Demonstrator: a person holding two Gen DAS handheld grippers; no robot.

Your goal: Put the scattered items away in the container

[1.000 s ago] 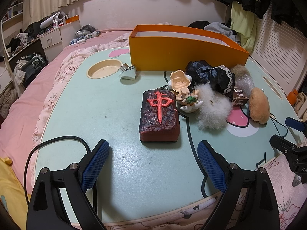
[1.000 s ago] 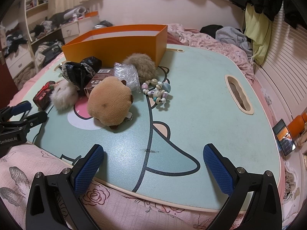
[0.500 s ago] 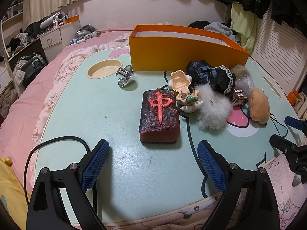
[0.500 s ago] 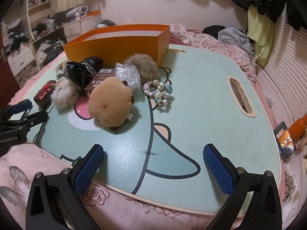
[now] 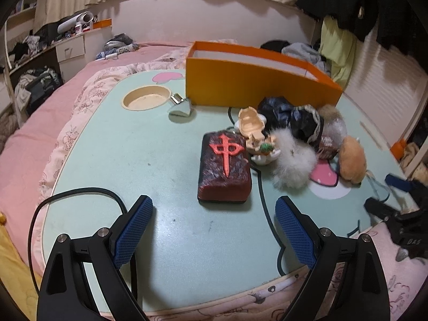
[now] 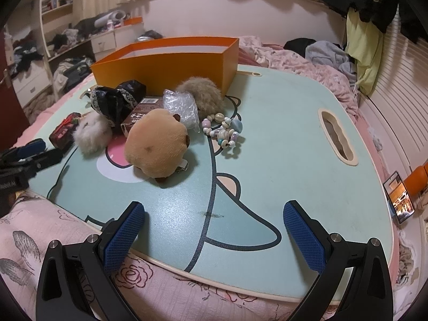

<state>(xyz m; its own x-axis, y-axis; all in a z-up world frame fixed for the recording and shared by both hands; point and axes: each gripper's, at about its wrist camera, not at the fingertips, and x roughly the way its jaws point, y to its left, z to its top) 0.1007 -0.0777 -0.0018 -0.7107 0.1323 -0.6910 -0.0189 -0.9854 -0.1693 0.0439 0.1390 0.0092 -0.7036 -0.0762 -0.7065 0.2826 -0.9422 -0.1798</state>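
Since the earlier view, left tongs (image 5: 214, 223) have narrowed slightly yet stay released; right tongs (image 6: 214, 228) released. Straddle the red block (image 5: 224, 171) squarely before clenching.

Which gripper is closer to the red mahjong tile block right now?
Left. The left gripper is open just short of the red mahjong tile block; the right gripper sits off to its side, beyond the plush pile.
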